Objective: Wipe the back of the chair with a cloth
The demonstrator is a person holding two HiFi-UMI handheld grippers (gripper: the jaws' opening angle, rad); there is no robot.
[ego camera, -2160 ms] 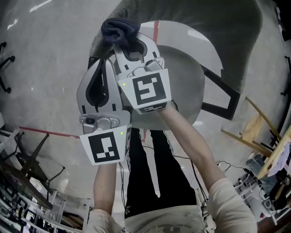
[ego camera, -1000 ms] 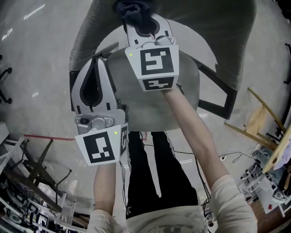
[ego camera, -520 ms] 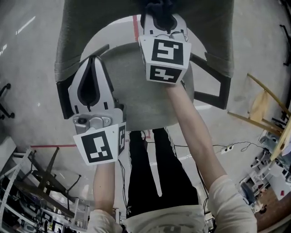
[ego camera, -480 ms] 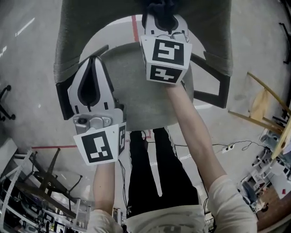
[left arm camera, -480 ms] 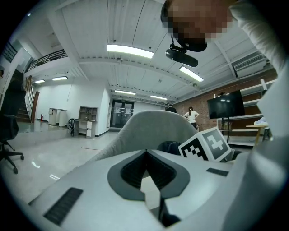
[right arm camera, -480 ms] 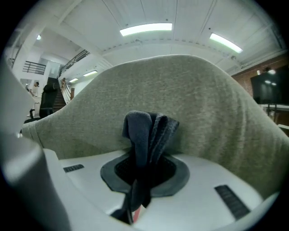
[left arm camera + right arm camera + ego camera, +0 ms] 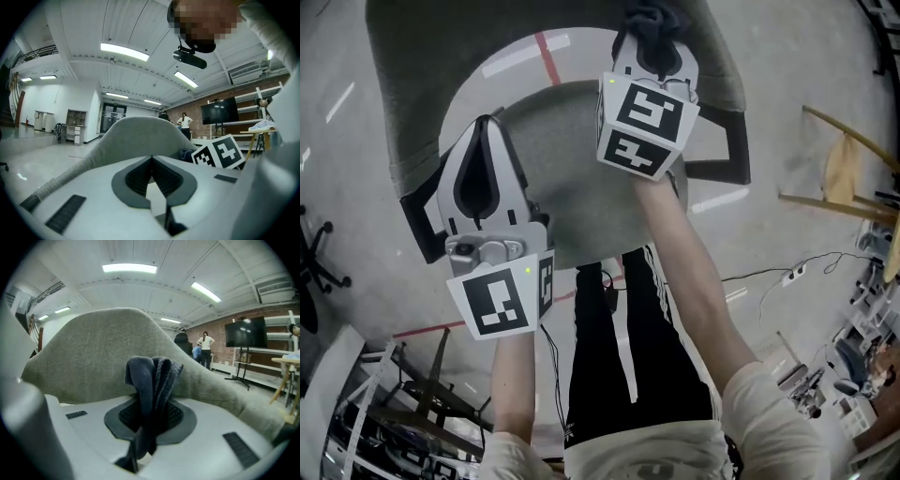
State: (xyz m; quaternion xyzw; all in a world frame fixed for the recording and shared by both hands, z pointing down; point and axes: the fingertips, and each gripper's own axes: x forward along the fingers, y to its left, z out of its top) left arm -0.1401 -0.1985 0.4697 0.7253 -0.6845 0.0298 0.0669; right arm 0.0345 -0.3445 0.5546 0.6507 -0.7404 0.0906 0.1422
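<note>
cloth (image 7: 651, 22) against chair back (image 7: 411, 77), seat (image 7: 574, 164) nearer

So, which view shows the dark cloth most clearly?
The right gripper view: the cloth stands central, pinched in the right gripper. The head view shows only a dark bunch; the left gripper view, a sliver.

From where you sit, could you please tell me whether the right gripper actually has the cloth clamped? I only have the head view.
Observer: Yes. In the right gripper view the right gripper has its jaws shut on the dark cloth, which stands up folded between them.
Operator: Thank you. What is directly behind the cloth?
Observer: The grey chair back fills the view right behind it; I cannot tell whether they touch.
Operator: And the left gripper?
Observer: The left gripper view shows the left gripper with its jaws together and nothing between them.
</note>
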